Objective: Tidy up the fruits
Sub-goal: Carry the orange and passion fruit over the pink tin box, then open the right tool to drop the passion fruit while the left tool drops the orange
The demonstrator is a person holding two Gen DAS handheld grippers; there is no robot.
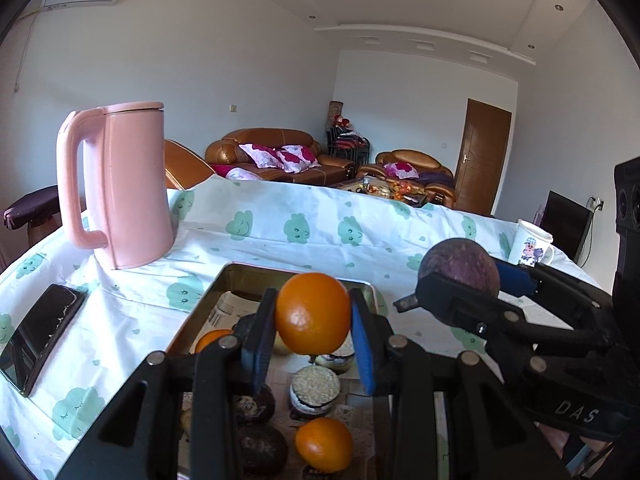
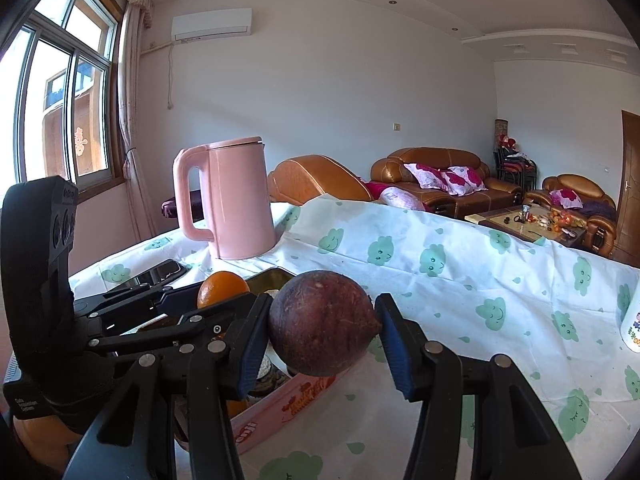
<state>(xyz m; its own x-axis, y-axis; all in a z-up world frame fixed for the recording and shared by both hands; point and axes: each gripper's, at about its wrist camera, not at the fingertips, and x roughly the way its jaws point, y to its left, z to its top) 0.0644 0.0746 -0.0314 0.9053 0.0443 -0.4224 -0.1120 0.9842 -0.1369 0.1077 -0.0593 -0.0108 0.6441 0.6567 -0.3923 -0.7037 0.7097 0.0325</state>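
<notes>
My left gripper (image 1: 313,314) is shut on an orange (image 1: 312,312) and holds it above a metal tray (image 1: 240,276). The tray holds two more oranges (image 1: 324,444), dark round fruits (image 1: 260,448) and several small cakes (image 1: 316,390). My right gripper (image 2: 320,326) is shut on a dark purple-brown round fruit (image 2: 320,324) and holds it above the tablecloth, just right of the tray (image 2: 276,276). In the left wrist view the right gripper (image 1: 460,280) with its fruit (image 1: 460,260) hangs at the right. In the right wrist view the left gripper (image 2: 216,292) with the orange (image 2: 220,286) is at the left.
A pink kettle (image 1: 120,188) stands on the table behind the tray at the left. A black phone (image 1: 40,332) lies left of the tray. A white printed mug (image 1: 532,244) stands at the right. The table carries a white cloth (image 2: 460,280) with green cloud prints.
</notes>
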